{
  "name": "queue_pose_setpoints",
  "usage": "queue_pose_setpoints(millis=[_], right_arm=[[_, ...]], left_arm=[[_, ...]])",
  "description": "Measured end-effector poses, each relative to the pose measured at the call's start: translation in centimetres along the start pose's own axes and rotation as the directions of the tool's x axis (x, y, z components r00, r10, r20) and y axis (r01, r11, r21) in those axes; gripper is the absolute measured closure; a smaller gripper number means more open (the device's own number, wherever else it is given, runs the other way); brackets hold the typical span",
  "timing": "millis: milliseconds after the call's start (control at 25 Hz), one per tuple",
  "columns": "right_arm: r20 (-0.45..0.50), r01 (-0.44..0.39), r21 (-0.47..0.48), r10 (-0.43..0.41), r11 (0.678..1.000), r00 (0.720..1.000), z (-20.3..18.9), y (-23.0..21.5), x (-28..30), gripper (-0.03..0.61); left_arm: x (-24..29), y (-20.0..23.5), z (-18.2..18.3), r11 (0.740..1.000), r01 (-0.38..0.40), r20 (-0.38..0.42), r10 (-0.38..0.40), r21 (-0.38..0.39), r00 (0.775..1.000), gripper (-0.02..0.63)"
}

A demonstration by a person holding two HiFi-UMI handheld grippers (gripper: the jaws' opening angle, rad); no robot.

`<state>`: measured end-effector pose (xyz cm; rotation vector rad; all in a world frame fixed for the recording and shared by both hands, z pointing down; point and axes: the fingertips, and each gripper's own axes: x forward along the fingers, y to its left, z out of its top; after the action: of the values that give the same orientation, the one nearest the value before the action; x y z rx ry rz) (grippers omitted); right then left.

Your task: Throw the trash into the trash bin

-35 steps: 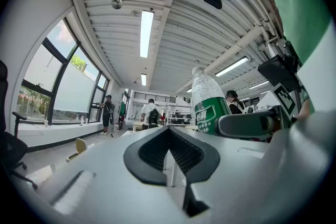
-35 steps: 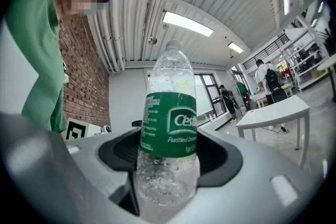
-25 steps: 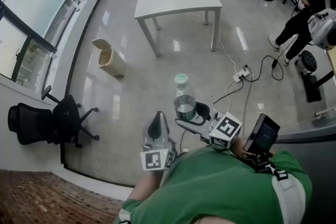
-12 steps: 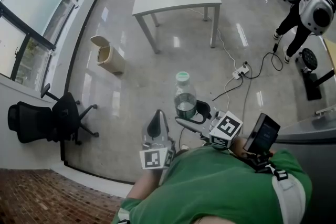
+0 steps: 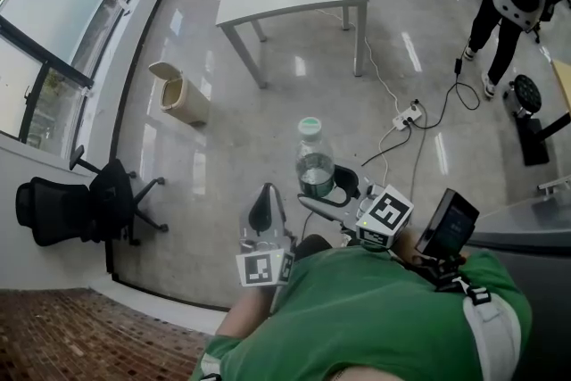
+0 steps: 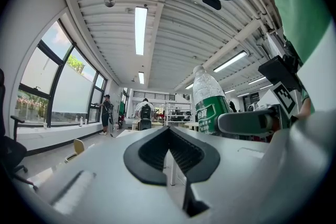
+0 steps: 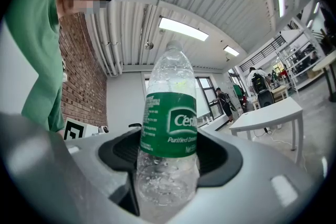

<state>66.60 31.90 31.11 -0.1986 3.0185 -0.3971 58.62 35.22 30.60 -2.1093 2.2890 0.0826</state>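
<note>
Water bottle (image 5: 314,161) pinched in right gripper (image 5: 323,190) | left gripper (image 5: 264,208) closed, empty | trash bin (image 5: 178,94) upper-left, distant: throw could miss.

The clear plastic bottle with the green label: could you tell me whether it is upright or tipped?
Upright: the clear plastic bottle stands cap-up, clamped by the right hand-held gripper.

Steep overhead; bottle (image 5: 314,165) in 3 views

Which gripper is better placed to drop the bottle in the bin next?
Right. The right gripper is shut on the bottle, held upright. The left gripper is shut and empty. The bin stands on the floor ahead, to the left.
</note>
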Motion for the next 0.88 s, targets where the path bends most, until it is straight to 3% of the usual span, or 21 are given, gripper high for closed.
queue_pose_setpoints(millis=[400, 880], right_arm=[[-0.003, 0.032, 0.025, -0.032, 0.999, 0.999, -0.4, -3.4, 0.4, 0.264], [-0.004, 0.066, -0.007, -0.067, 0.998, 0.998, 1.0, -10.4, 6.5, 0.264]], left_arm=[[2.8, -0.2, -1.7, 1.0, 0.017, -0.024, -0.017, -0.015, 1.0, 0.606], [11.2, 4.6, -2.0, 0.999, 0.046, 0.001, -0.046, -0.025, 0.999, 0.606]])
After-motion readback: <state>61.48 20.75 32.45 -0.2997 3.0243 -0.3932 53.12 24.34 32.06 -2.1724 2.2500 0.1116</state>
